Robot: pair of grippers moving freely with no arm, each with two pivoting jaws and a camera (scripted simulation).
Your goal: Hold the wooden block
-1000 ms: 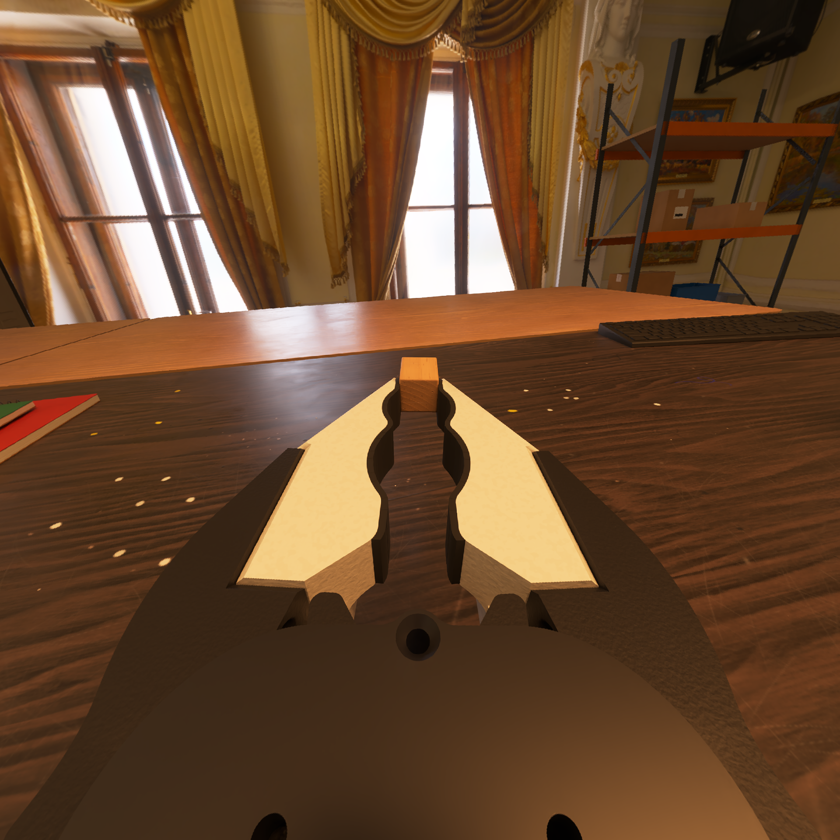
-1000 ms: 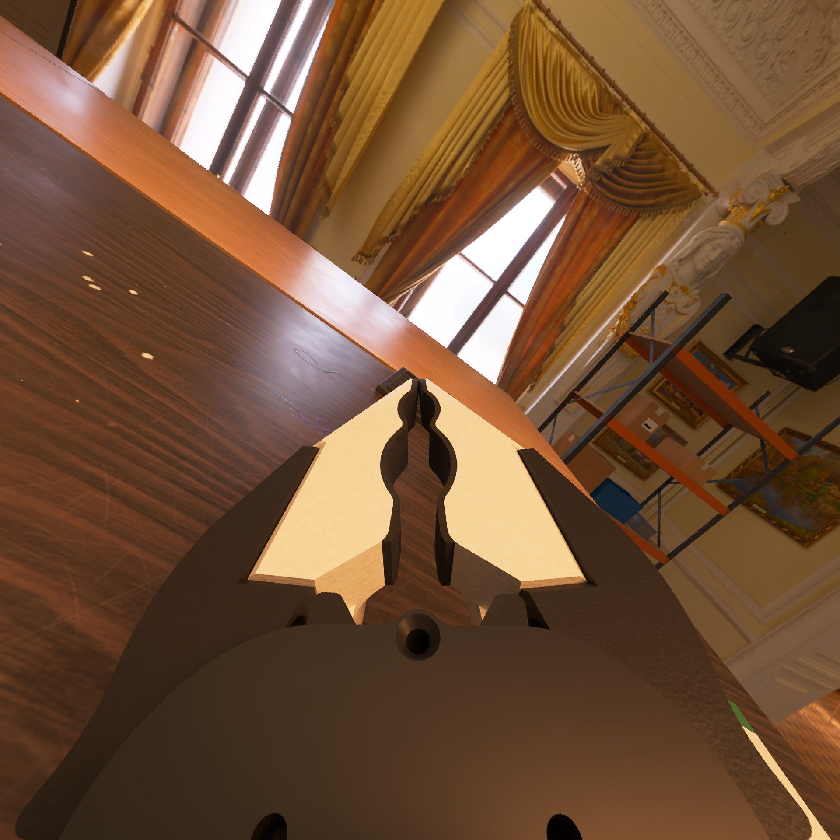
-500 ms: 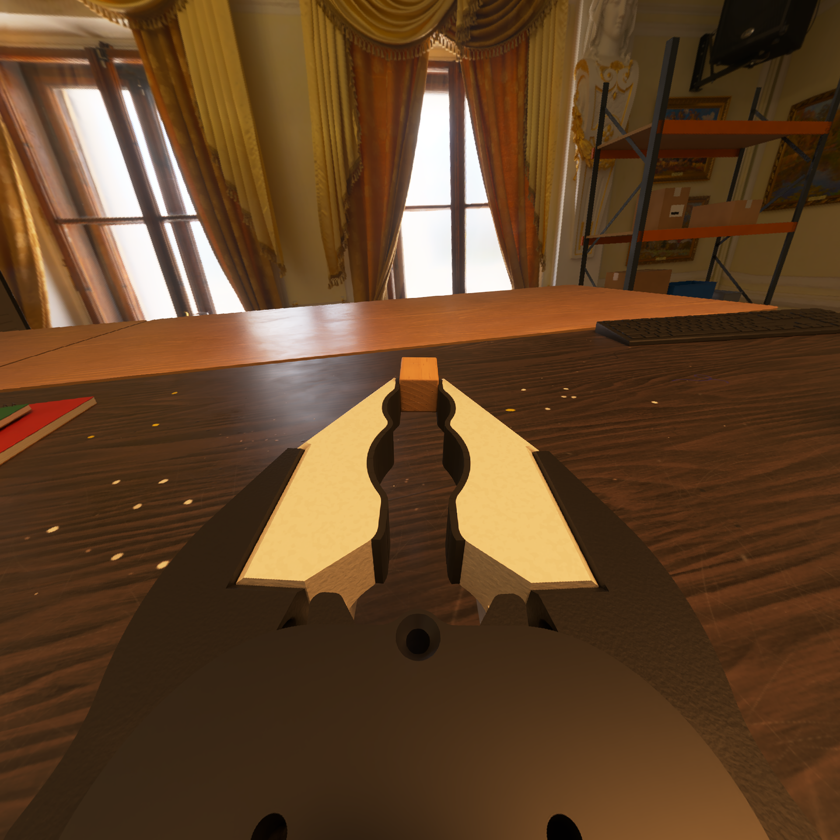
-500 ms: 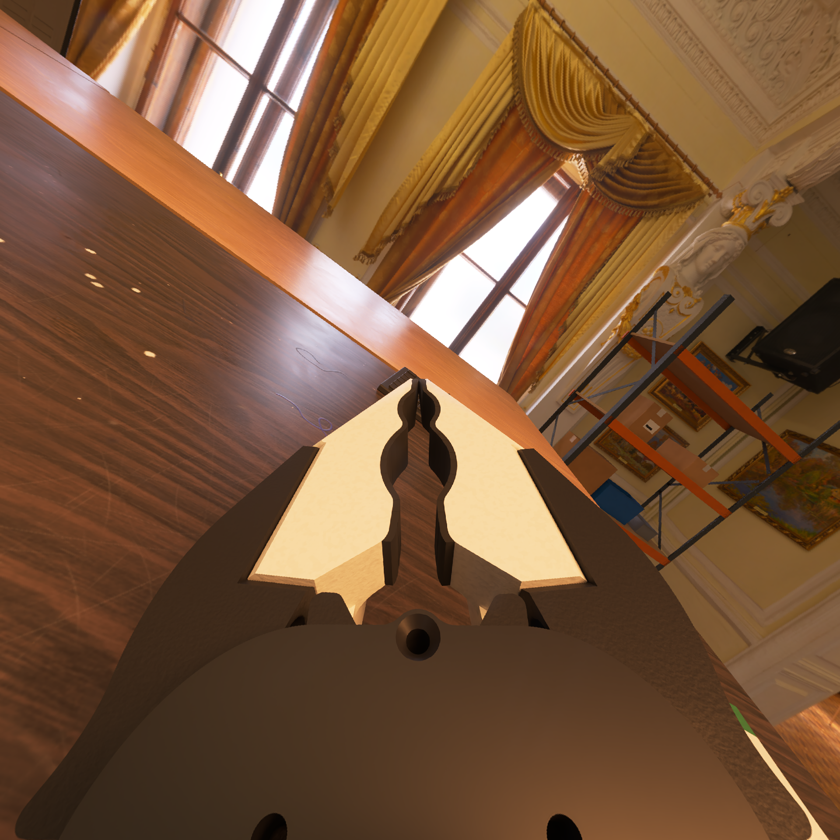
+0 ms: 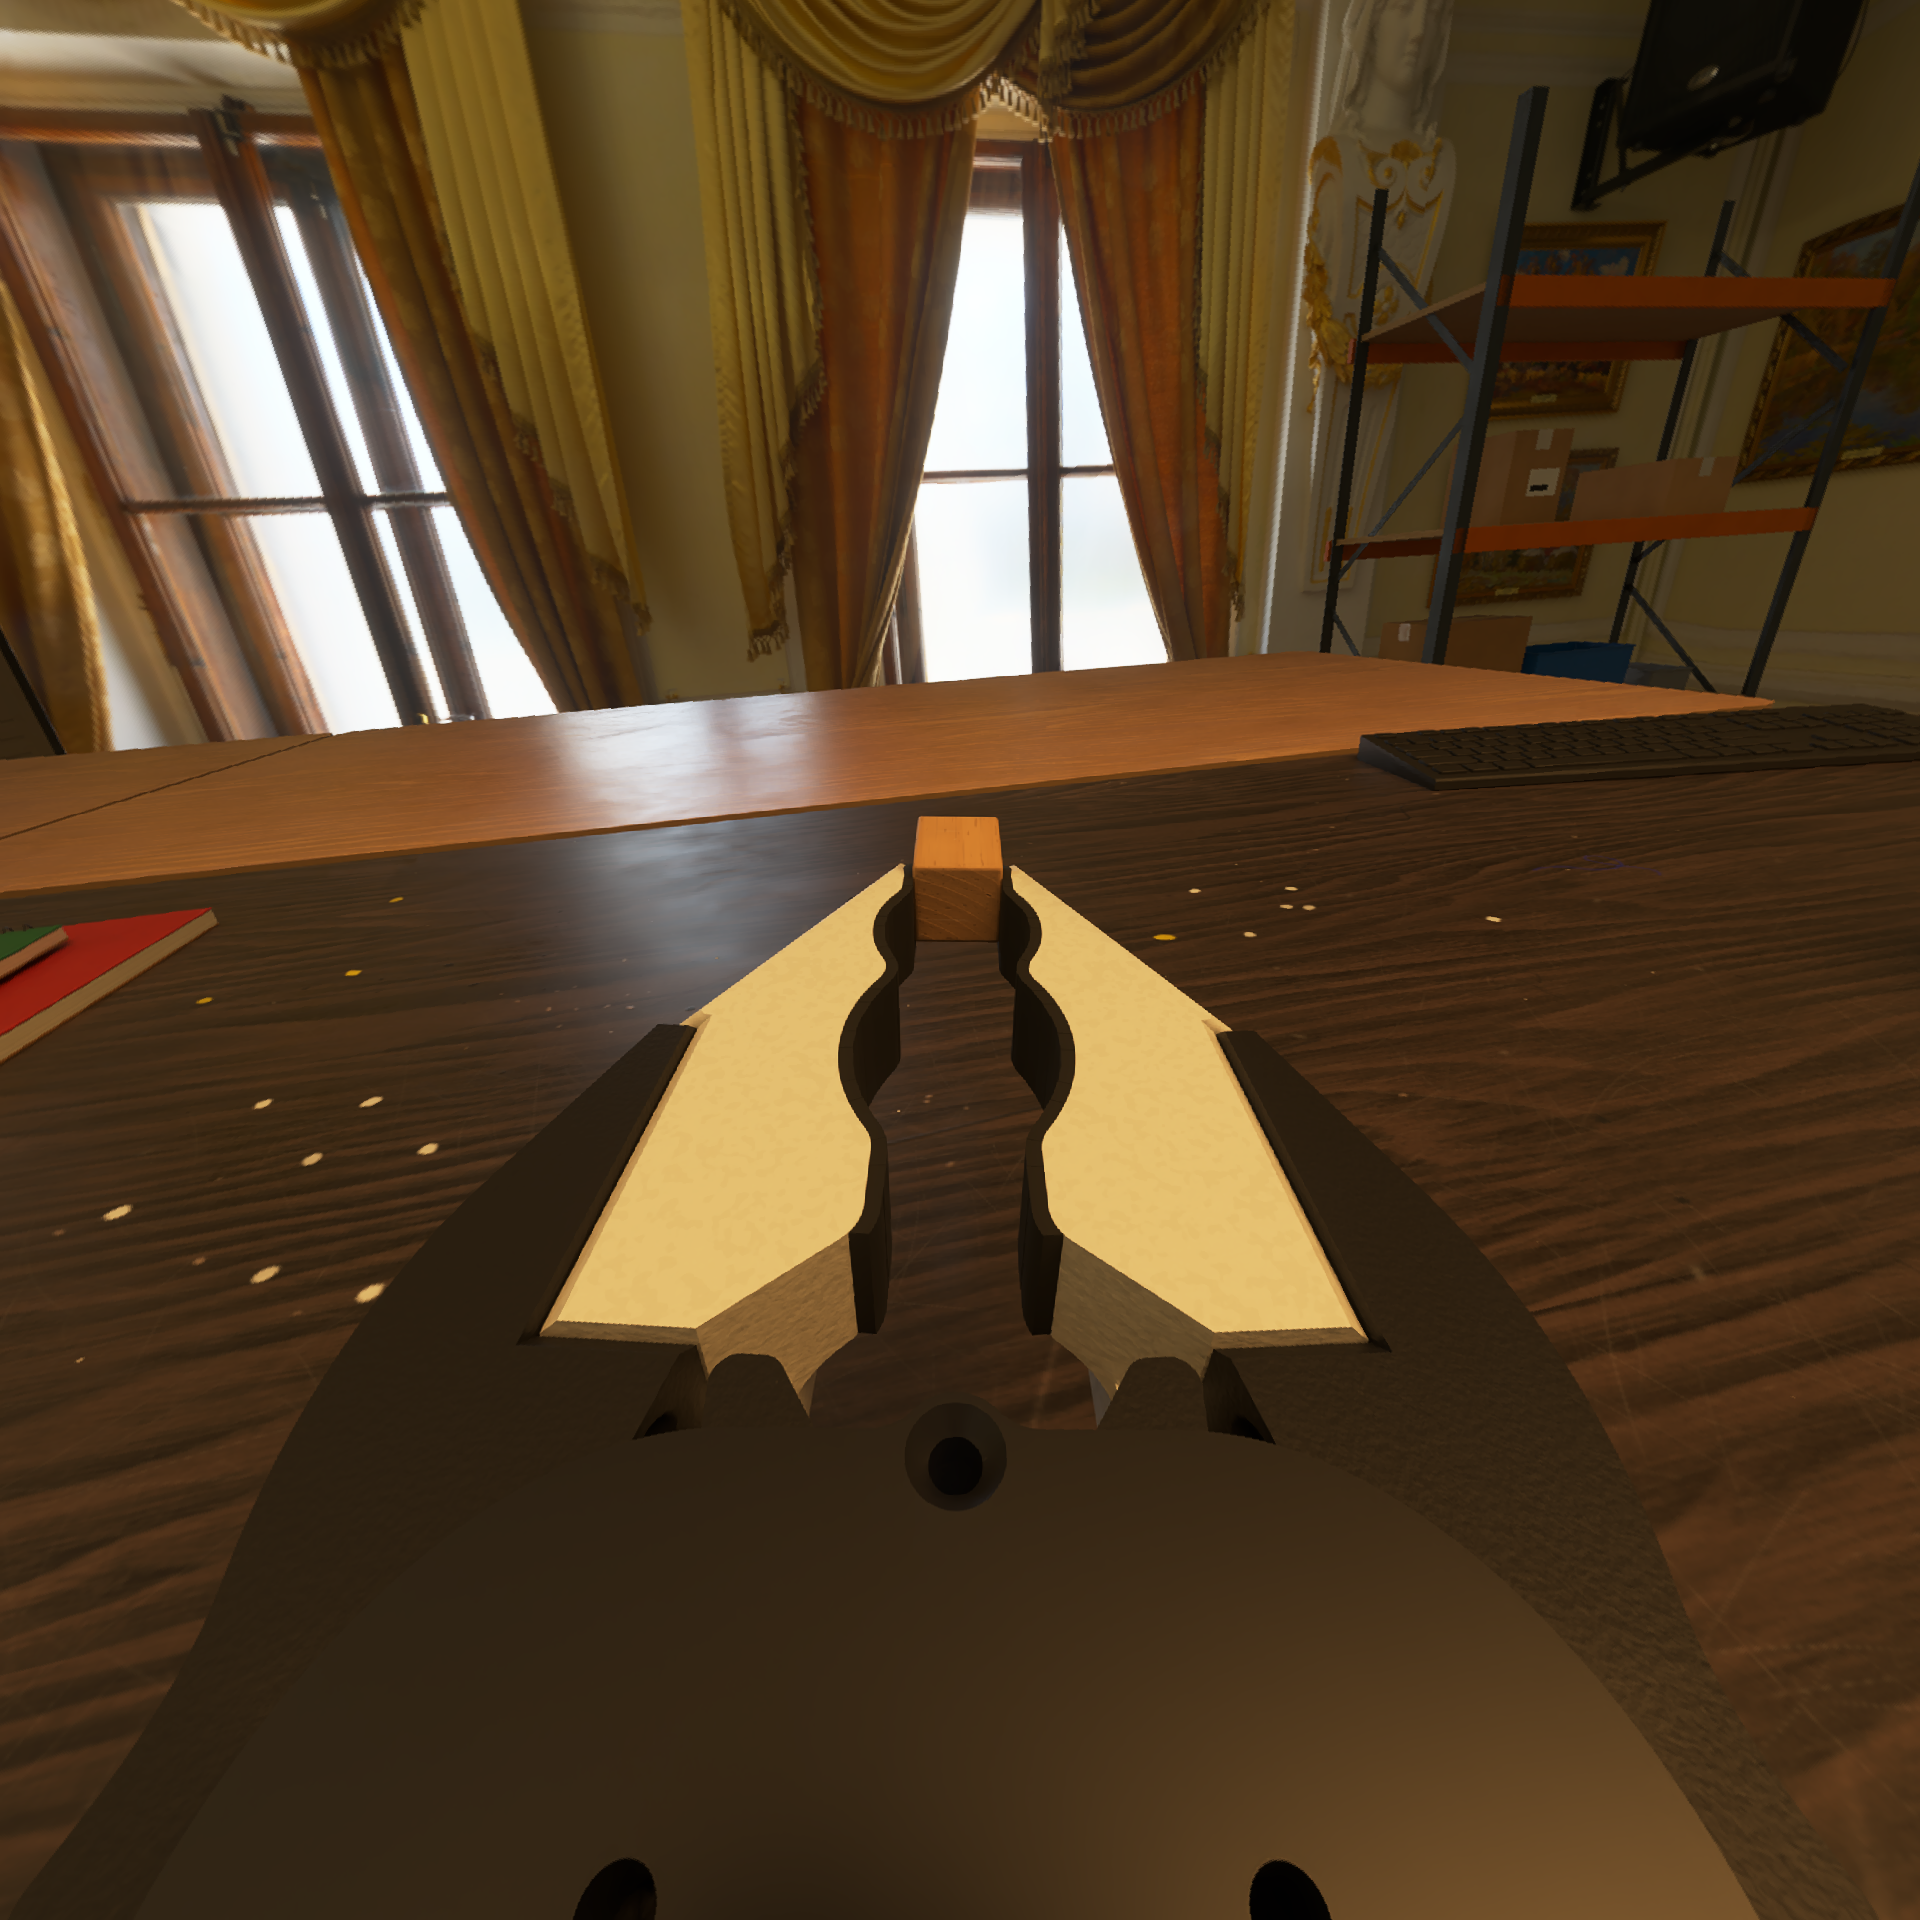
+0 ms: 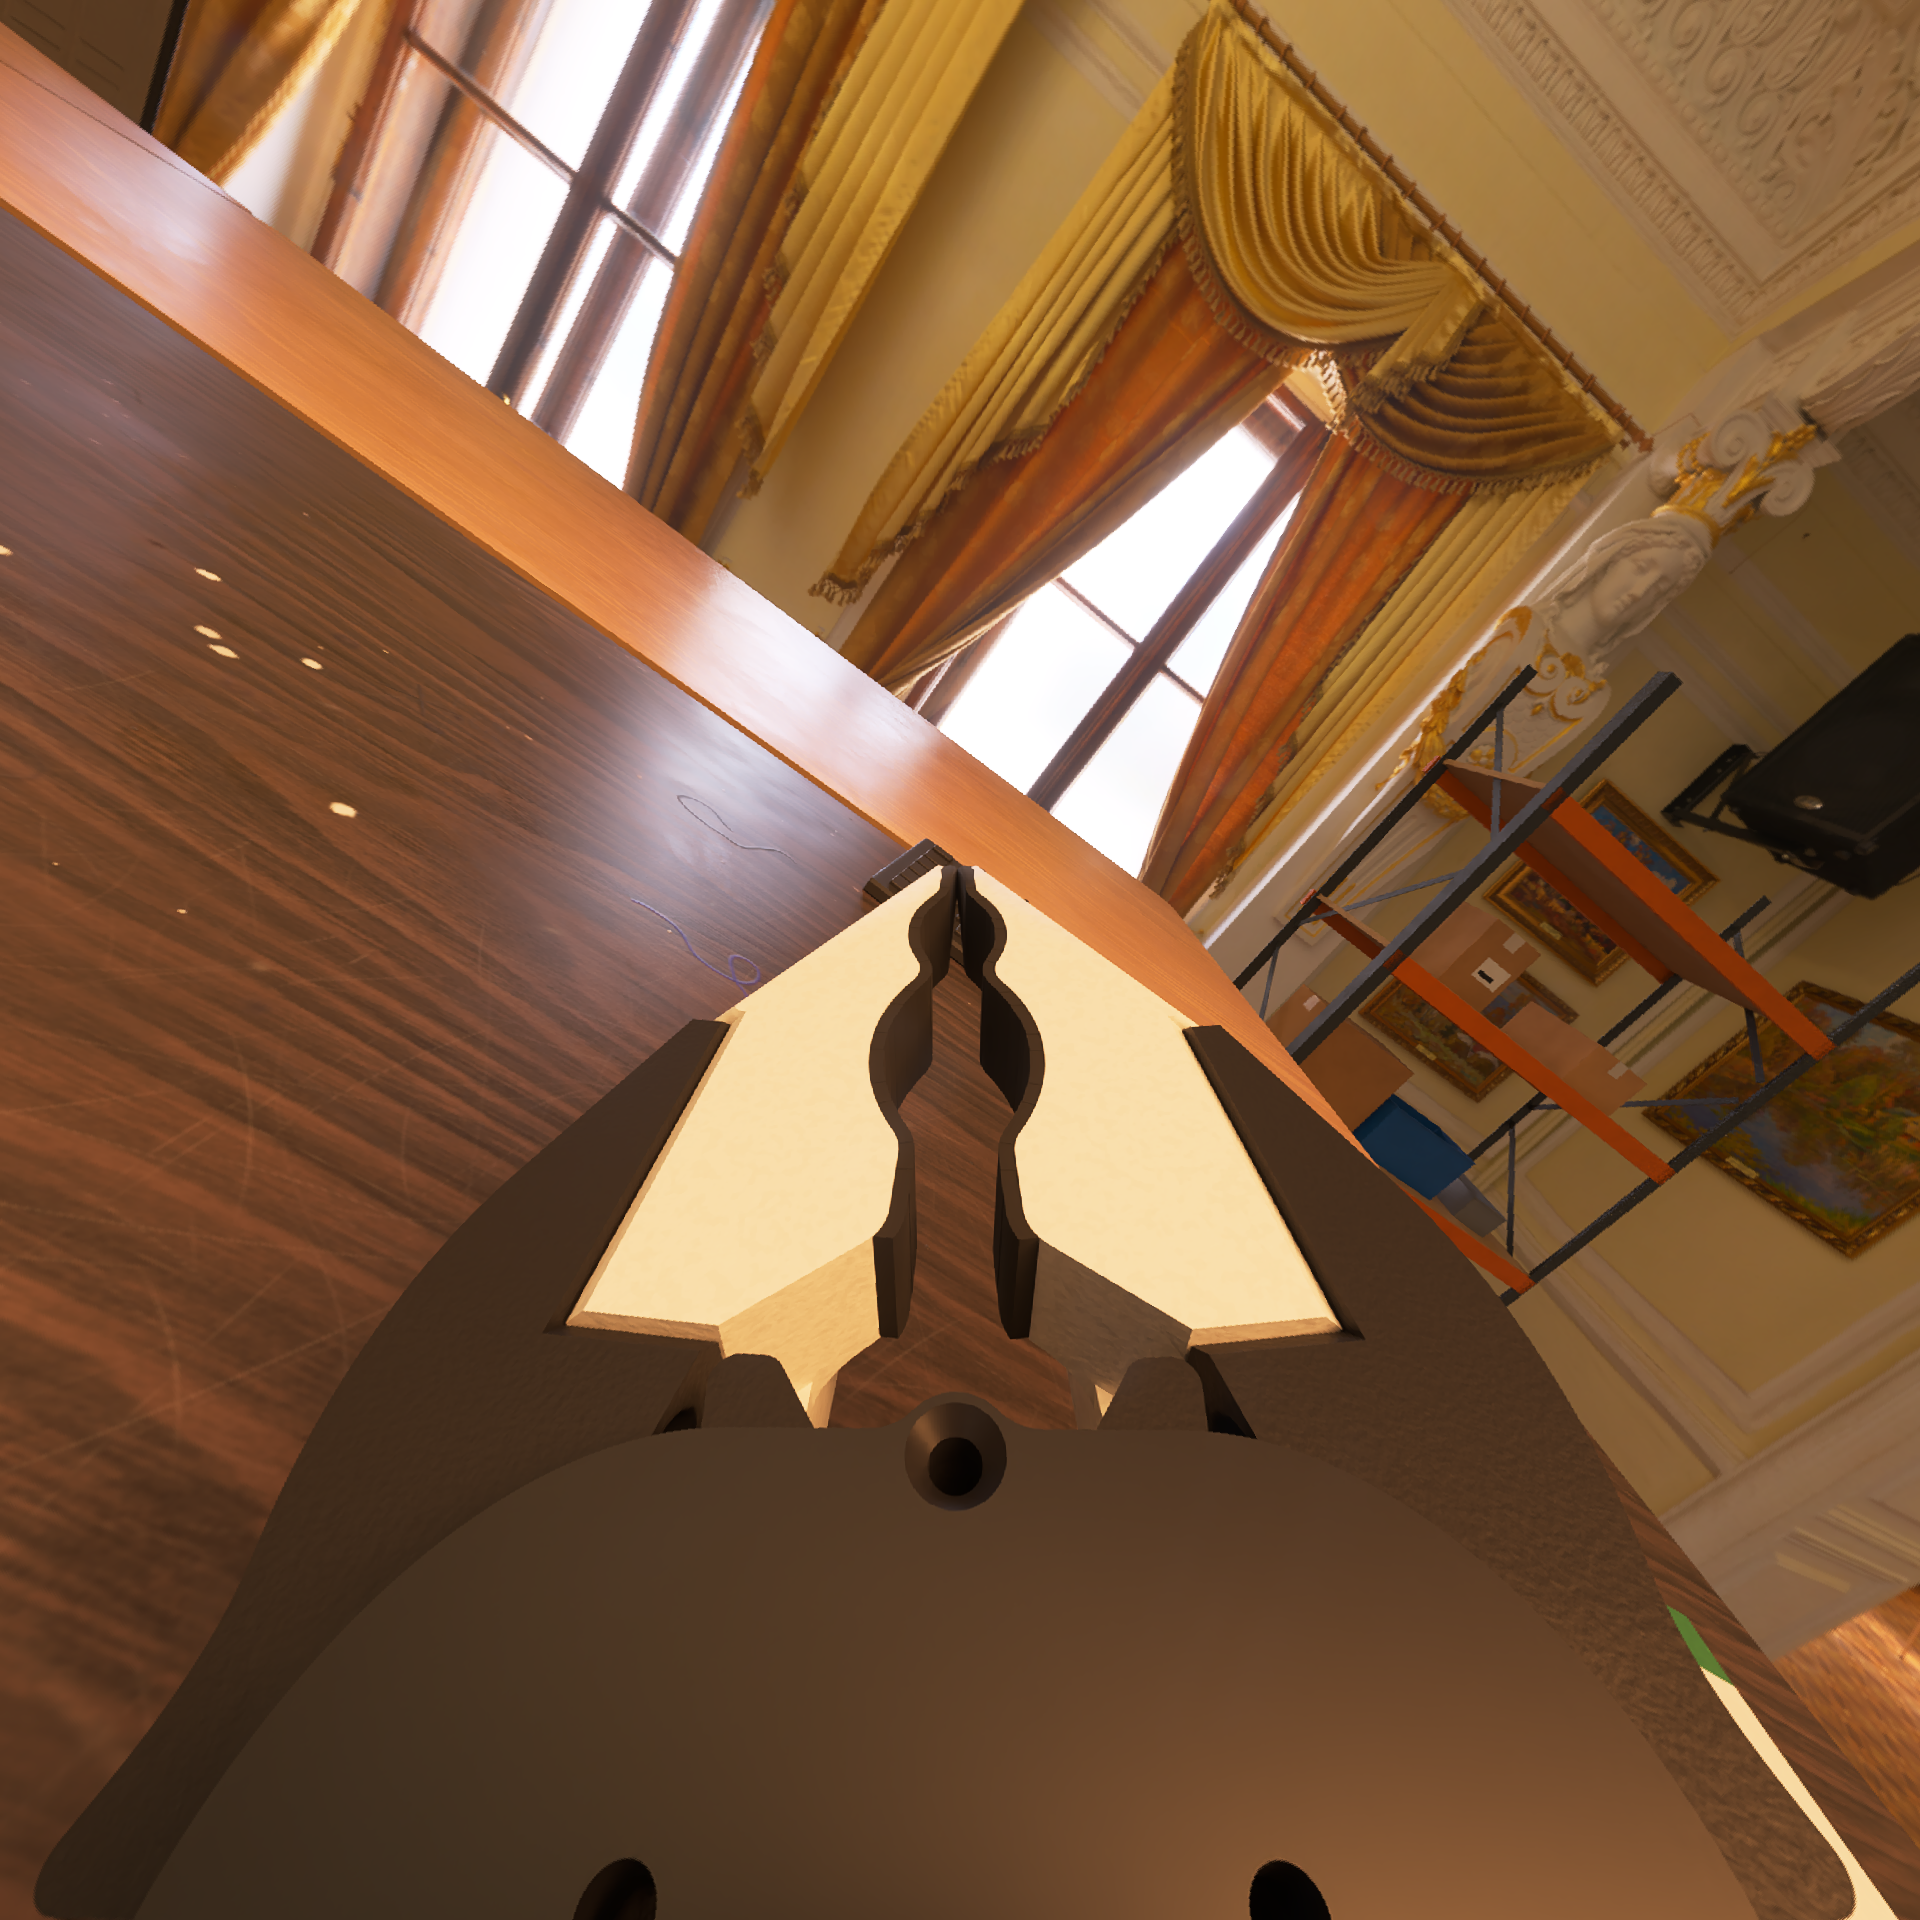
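We see the wooden block [image 5: 957,879] pinched between the tips of our left gripper [image 5: 957,902], whose jaws stand only as far apart as the block is wide. Whether the block rests on the dark table [image 5: 1558,1091] or hangs just above it, we cannot tell, since its underside is hidden behind the fingers. It lies toward the far edge of the dark top, near the seam with the lighter orange table [image 5: 727,758].

At the left edge a red book [image 5: 94,966] is cut off, with a green one [image 5: 26,940] on top barely showing. A black keyboard [image 5: 1642,743] runs out of view toward the far right corner.

Our right gripper [image 6: 956,883] is tilted, its tips pressed together on nothing; they hide most of a dark object [image 6: 904,873] behind them, too little of it showing to identify.

Compared with a second ago, the left view has drifted slightly, the grasp unchanged; the right view looks the same.
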